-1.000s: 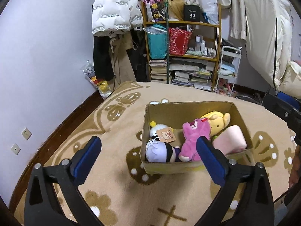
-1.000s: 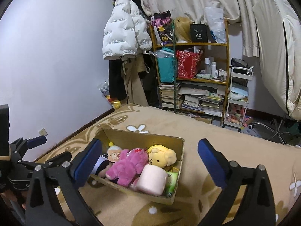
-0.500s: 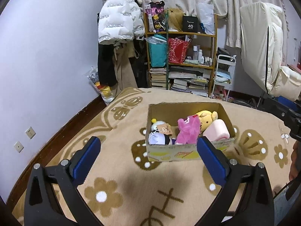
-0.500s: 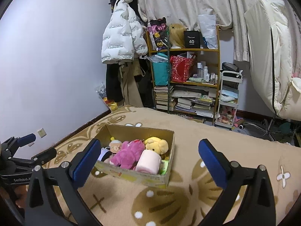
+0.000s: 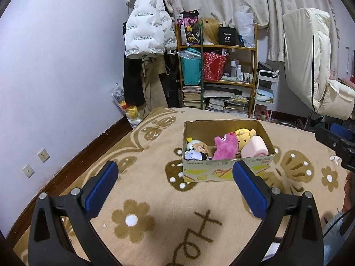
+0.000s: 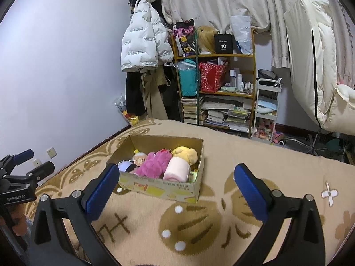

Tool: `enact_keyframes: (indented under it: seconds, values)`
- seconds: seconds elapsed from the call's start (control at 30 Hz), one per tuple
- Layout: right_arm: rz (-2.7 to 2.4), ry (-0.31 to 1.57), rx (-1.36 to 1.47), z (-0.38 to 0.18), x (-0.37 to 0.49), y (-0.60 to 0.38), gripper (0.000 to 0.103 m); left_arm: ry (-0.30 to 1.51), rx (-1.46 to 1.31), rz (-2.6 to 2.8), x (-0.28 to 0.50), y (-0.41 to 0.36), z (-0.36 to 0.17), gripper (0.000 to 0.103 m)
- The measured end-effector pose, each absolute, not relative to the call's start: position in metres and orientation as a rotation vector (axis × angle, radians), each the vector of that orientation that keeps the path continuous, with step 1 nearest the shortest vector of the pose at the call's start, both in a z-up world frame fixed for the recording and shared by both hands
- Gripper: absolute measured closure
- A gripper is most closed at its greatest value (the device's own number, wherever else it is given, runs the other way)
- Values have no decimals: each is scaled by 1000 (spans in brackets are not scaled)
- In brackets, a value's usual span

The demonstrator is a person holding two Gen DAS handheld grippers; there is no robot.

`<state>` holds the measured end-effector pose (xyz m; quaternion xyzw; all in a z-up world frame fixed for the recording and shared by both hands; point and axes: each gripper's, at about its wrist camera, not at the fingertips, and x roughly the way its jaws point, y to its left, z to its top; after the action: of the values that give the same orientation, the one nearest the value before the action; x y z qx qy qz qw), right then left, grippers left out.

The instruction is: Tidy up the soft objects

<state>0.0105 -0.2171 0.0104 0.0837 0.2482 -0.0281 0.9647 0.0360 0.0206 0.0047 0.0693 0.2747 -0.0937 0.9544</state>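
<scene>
your left gripper [image 5: 175, 187] and right gripper [image 6: 176, 187] both hang spread and empty above the blanket [image 5: 142, 190]. the plush toys [image 6: 155, 163] already sit in the cardboard box [image 5: 224, 174]; this looks finished, so next just check for strays.

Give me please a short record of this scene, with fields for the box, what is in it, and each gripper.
box: cardboard box, open top, on the patterned blanket
contents: pink plush, yellow plush, pink roll, small doll
left gripper: open, empty, short of the box
right gripper: open, empty, short of the box
toys outside box: none seen
</scene>
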Motion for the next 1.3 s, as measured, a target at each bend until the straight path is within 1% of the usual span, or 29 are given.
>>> enact_keyframes:
  seconds: [0.27,0.53,0.87,1.3]
  values:
    - [-55,482,169,-1,1,-216,0,524,163,-210,29,13,-1,1]
    - [-48,534,173,-14,6,-218,0,547,162,-224,38,8,-11,1]
    - [-47,542,173,-18,9,-218,0,584,167,-255,39,2,-19,1]
    - [-51,538,170,-20,10,-219,0,568,203,-260,37,-3,-20,1]
